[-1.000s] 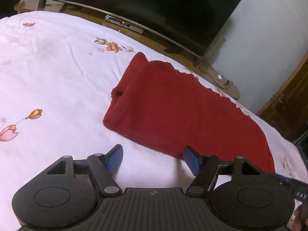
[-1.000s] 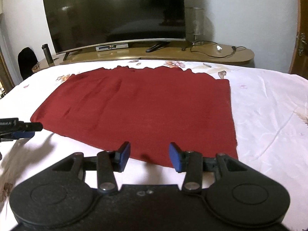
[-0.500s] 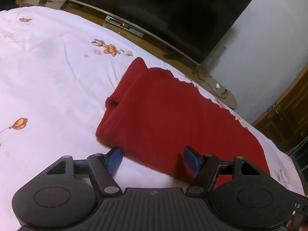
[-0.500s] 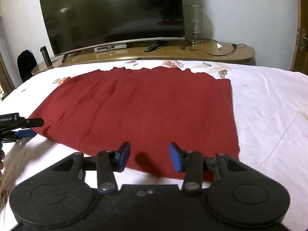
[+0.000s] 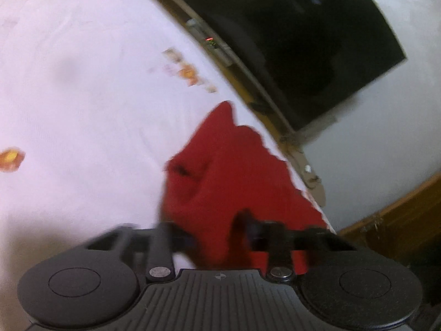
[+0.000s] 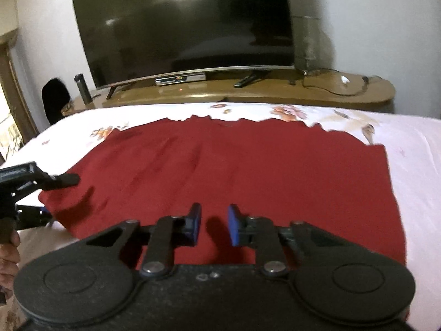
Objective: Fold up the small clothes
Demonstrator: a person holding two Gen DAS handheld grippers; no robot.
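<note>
A dark red cloth lies spread flat on the white flowered bed sheet. My right gripper hovers over the cloth's near edge; its jaws are closing, with flat cloth showing in the gap and the pads clear of it. My left gripper is at the cloth's left corner, one finger above it and one below. The left wrist view is blurred: the red cloth bunches up in a ridge between the closing jaws of my left gripper, which pinch it.
A large dark TV stands on a low wooden bench beyond the bed, with a set-top box, cables and a dark bottle. A person's hand holds the left gripper. A wooden cabinet is at the right.
Both grippers moved forward onto the cloth and their jaws narrowed. The left one rolled, and the corner now bunches between its fingers. The right one now sits over the near edge.
</note>
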